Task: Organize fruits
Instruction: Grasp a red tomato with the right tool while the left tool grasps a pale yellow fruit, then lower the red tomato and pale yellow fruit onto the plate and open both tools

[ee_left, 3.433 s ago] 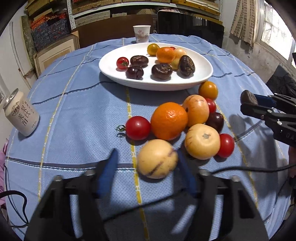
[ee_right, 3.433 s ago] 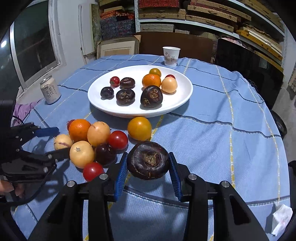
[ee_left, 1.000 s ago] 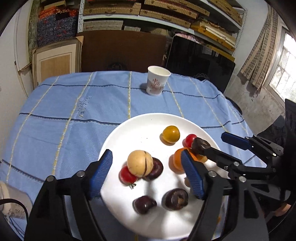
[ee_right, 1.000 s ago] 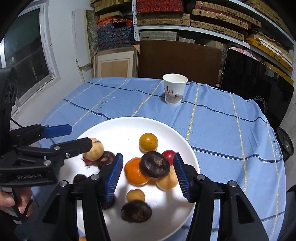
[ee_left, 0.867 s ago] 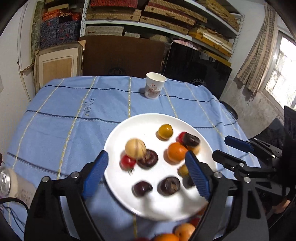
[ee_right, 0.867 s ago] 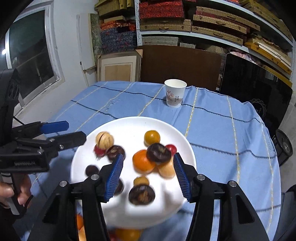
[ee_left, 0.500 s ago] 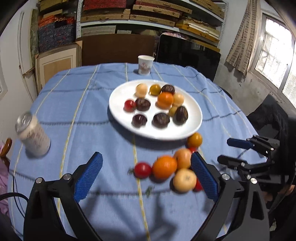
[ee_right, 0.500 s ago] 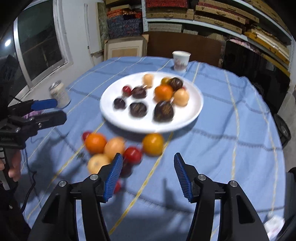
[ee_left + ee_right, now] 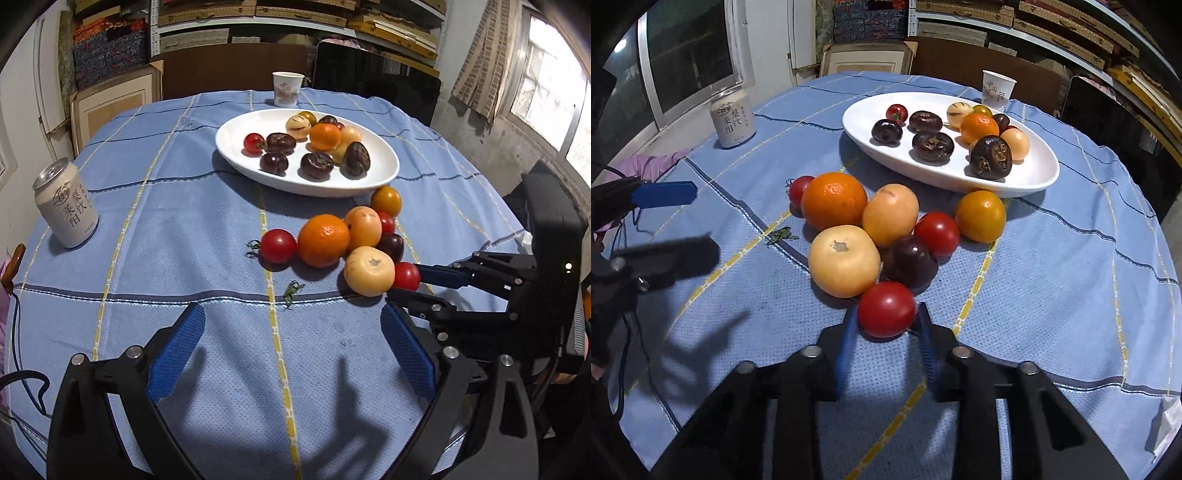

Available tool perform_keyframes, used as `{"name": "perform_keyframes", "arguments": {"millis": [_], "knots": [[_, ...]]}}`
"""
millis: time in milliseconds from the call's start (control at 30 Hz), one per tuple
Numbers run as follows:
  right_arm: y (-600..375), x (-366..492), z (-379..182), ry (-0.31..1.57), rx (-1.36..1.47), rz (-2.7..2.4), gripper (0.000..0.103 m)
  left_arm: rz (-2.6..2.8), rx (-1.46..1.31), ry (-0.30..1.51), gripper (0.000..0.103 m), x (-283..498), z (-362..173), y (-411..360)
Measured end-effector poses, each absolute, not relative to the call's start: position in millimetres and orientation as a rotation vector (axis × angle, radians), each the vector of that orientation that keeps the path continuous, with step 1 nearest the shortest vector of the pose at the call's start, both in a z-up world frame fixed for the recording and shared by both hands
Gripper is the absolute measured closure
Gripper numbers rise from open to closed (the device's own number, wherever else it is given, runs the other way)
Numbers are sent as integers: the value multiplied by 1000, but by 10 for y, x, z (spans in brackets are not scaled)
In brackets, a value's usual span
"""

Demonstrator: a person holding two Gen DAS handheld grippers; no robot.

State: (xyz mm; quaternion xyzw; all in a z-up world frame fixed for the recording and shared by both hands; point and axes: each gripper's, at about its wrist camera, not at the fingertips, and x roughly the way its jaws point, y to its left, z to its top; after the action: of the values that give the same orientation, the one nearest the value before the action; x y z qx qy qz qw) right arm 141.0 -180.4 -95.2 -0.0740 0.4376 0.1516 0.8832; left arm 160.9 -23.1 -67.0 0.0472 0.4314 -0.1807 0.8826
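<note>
Right wrist view: red tomato (image 9: 886,308) sits between the right gripper (image 9: 884,325) fingers, blue pads narrowed onto both sides; looks gripped or a hair from it, and whether it's lifted off the cloth I can't tell. It's the nearest fruit of the loose cluster, on the near side of the white plate (image 9: 1039,177), touching the pale yellow fruit (image 9: 844,260) and just in front of the dark plum (image 9: 910,261). Round, no long axis, so approach angle barely matters; what matters is that the tomato lies dead ahead of the right fingers, with the plate straight beyond it past the cluster.

Skin glossy, smooth, probably soft: squeeze lightly. Neighbours may roll when it leaves.

Left gripper (image 9: 291,354) fingers wide, nothing between them, hovering over bare blue checked cloth on the desk (image 9: 184,258), farther from the plate than the cluster. Right is clearly nearer.

Plate is oval glazed ceramic, already carrying wrinkled dark fruit, an orange and small tomatoes.
</note>
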Motion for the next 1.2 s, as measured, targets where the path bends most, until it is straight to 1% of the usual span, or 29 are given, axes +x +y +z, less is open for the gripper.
{"name": "perform_keyframes", "arguments": {"millis": [233, 400, 567, 600, 633, 667, 700, 733, 767, 1200], "knots": [[-2037, 942, -780, 832, -139, 322, 72, -415, 140, 888, 9, 1644, -670, -590], [-2244, 773, -858, 838, -90, 288, 72, -419, 197, 922, 9, 1740, -860, -957], [-2346, 770, -949, 853, -35, 278, 72, -396, 196, 925, 10, 1824, -972, -1055], [-2356, 763, -938, 846, -29, 281, 72, -390, 194, 919, 13, 1825, -974, -1048], [-2360, 762, -937, 846, -24, 288, 72, -385, 199, 910, 21, 1826, -975, -1043], [-2362, 762, -943, 848, -22, 290, 72, -385, 205, 905, 36, 1822, -976, -1039], [-2369, 770, -949, 853, -15, 291, 72, -390, 210, 902, 43, 1822, -980, -1040], [-2380, 777, -953, 857, -7, 291, 72, -398, 214, 905, 54, 1825, -992, -1043], [-2391, 778, -958, 858, -1, 291, 72, -409, 206, 901, 60, 1820, -992, -1035], [-2455, 768, -950, 843, 43, 293, 72, -418, 167, 828, 61, 1618, -825, -837]]}}
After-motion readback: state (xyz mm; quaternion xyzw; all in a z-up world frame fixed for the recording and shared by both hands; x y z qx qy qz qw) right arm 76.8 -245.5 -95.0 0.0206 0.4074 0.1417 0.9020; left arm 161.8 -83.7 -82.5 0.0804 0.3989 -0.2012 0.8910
